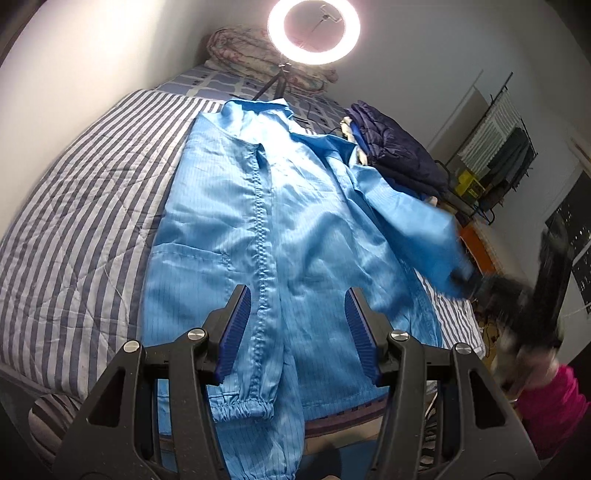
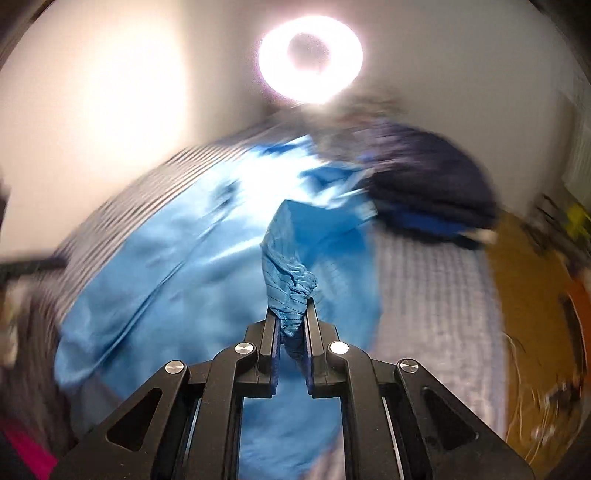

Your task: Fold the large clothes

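Blue jacket lies front-up on the striped bedcover, collar toward the far wall, zip running down the middle. Its left edge has a wide band of bare stripes beside it. Its right edge has much less room: a stack of dark folded clothes sits at the shoulder, touching the sleeve top, and only a narrow strip of cover shows before the bed's side.

Left gripper hangs over the jacket's lower front, jaws apart with nothing between them, the zip running under the gap. One elastic cuff lies folded across the hem, near the bed's near edge.

Right gripper: jaws drawn together, clamped on the gathered cuff of the other sleeve, which rises off the bed clear of the jacket body.

Left view only: ring light on its stand at the head of the bed, rolled quilt behind it, a rack and clutter by the right wall, a pink sleeve low right, the right gripper only a dark blur at the raised sleeve's end.

Right view only: the pinch itself, sharp; everything else is smeared by motion.
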Available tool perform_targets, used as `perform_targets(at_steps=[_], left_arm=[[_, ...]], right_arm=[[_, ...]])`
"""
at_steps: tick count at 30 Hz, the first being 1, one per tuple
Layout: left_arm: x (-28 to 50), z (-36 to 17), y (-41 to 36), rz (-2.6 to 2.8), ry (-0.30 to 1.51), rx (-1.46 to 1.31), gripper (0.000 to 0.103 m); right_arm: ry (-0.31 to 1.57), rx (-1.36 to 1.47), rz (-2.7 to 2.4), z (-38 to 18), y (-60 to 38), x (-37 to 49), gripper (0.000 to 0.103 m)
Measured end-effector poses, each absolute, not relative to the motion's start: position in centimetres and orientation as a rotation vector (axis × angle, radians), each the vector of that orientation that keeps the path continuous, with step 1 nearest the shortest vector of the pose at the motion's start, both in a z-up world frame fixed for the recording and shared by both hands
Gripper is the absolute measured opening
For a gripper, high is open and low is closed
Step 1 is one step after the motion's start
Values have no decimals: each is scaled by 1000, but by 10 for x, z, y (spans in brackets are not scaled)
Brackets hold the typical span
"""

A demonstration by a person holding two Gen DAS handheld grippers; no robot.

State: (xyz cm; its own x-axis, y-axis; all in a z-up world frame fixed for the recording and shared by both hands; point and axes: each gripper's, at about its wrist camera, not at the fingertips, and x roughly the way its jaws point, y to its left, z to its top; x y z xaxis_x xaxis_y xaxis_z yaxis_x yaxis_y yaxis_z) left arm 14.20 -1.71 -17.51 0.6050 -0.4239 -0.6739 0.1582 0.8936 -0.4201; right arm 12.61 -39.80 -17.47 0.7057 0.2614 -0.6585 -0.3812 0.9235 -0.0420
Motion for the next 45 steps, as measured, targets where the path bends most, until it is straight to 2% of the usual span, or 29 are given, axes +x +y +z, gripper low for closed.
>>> perform_targets(at_steps=[6,9,13,17,18,22,28,29,31,32,34,36,38,40,43,45], left_arm=[[157,-195,-18,-360,931,-404,54],[169,-206,-27,-386,974,-433,54],[184,-220,-53,-454,1030,-450,54],[194,-222,-93,-522,1053,-398,55],[197,-221,-103,-538,1057,-377,58],[207,-218,-157,-555,1046,-198,62],[214,-233,-224,-482,1053,97,62],[216,-236,-232,-459,1039,147,58],[224,-245,-238,-428,1038,197,24],[231,-250,-237,-413,1056,189,0],[246,-257,-218,-413,1089,83,0],[258,-258,-185,-410,1127,-138,0],[253,-257,-136,-385,1116,-392,0],[237,-260,-103,-344,1094,-493,0],[220,-277,-76,-315,1130,-554,0],[213,-283,-76,-309,1140,-487,0]], right_arm=[[904,-393,591,-257,-321,100,8],[974,-438,639,-277,-315,91,8],[991,-331,689,-262,-341,89,12],[962,-168,718,-232,-374,80,32],[953,-127,721,-226,-384,79,34],[923,22,685,-217,-417,82,35],[1036,155,504,-247,-447,120,36],[1055,180,498,-252,-449,127,36],[1106,225,481,-268,-450,140,36],[1129,229,464,-277,-448,145,36],[1147,230,468,-286,-442,152,35],[1166,233,493,-292,-433,156,4],[1159,195,501,-289,-421,155,3],[1125,165,525,-278,-412,148,2],[1083,134,569,-264,-399,137,1],[1071,100,572,-258,-392,133,1]])
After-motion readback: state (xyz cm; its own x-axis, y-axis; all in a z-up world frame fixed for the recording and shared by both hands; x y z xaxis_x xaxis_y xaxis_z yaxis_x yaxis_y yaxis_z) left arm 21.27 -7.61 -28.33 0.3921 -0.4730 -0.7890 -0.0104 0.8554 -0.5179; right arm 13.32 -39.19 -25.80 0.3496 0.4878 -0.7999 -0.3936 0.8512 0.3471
